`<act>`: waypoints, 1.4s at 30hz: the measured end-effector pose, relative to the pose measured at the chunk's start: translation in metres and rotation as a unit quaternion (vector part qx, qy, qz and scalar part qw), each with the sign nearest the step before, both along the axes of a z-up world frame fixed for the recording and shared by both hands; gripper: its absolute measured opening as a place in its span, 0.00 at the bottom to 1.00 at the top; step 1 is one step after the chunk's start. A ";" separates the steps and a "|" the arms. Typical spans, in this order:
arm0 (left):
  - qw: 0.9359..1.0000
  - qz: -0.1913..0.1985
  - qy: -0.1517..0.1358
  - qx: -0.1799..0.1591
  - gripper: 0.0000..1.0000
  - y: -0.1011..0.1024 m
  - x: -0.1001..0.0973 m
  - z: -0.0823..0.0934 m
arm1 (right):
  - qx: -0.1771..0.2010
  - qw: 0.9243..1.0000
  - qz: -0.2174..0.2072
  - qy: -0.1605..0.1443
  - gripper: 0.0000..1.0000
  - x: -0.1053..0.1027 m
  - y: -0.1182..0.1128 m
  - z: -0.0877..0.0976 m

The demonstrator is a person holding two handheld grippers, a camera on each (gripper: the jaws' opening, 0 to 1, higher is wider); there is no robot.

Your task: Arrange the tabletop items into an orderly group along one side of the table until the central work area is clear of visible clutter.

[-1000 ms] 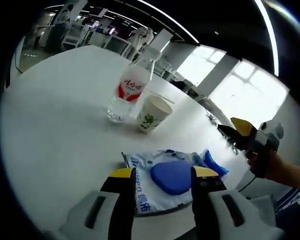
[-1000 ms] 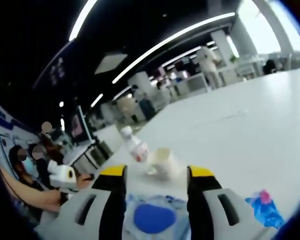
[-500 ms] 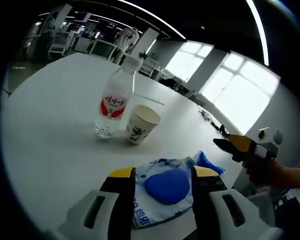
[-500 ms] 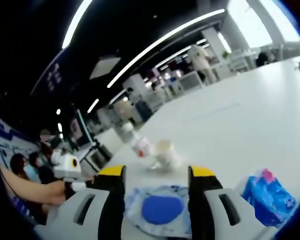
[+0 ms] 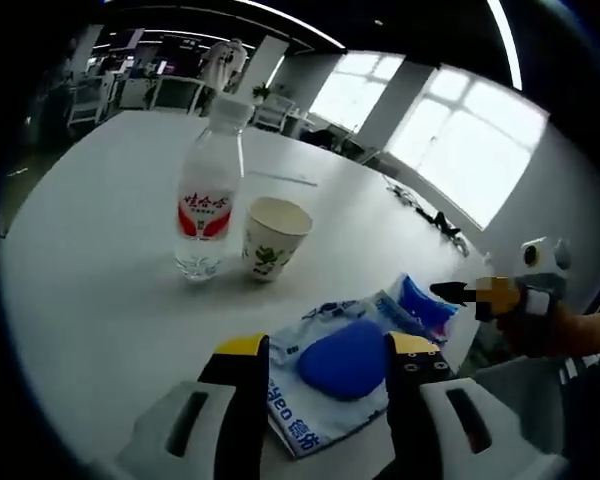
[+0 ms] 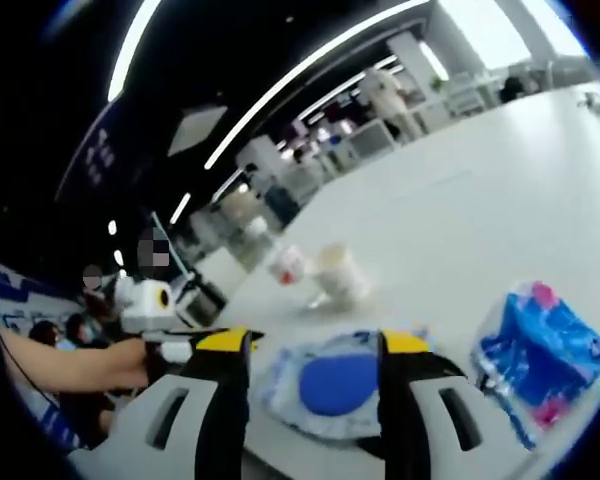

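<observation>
Left gripper (image 5: 325, 350) hovered spread, the wet-wipes pack (image 5: 342, 368) lying dead ahead at twelve o'clock between its jaws; right gripper (image 6: 313, 345), also spread, faced it too, blue packet (image 6: 542, 345) at three.

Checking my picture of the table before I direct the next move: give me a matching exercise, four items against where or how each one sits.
Items:
1. water bottle
2. paper cup
3. white pack with the blue oval
4. blue packet

Descriptions:
A. lies flat, framed between the open jaws in both views
B. stands upright, red label, white cap on
C. crinkled, with pink marks, lying beside the white pack
D. open-topped, green print, standing next to the bottle

Pairs: 1-B, 2-D, 3-A, 4-C
</observation>
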State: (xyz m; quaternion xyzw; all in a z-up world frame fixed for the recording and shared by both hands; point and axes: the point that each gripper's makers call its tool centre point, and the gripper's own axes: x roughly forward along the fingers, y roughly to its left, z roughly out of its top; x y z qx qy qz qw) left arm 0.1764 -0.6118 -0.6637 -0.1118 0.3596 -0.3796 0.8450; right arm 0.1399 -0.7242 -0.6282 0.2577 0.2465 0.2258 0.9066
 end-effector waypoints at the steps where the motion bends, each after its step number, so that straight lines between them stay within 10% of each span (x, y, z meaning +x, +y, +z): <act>1: 1.000 -0.001 0.000 -0.001 0.46 -0.001 0.001 0.000 | 0.000 1.000 0.002 0.003 0.48 -0.001 0.000 -0.001; 22: 0.993 -0.099 0.018 0.068 0.48 -0.025 0.014 -0.022 | 0.027 0.998 0.004 0.061 0.47 -0.018 0.006 -0.018; 42: 0.988 -0.113 0.063 0.086 0.49 -0.023 0.015 -0.047 | 0.060 0.983 0.041 0.170 0.47 -0.050 0.041 -0.052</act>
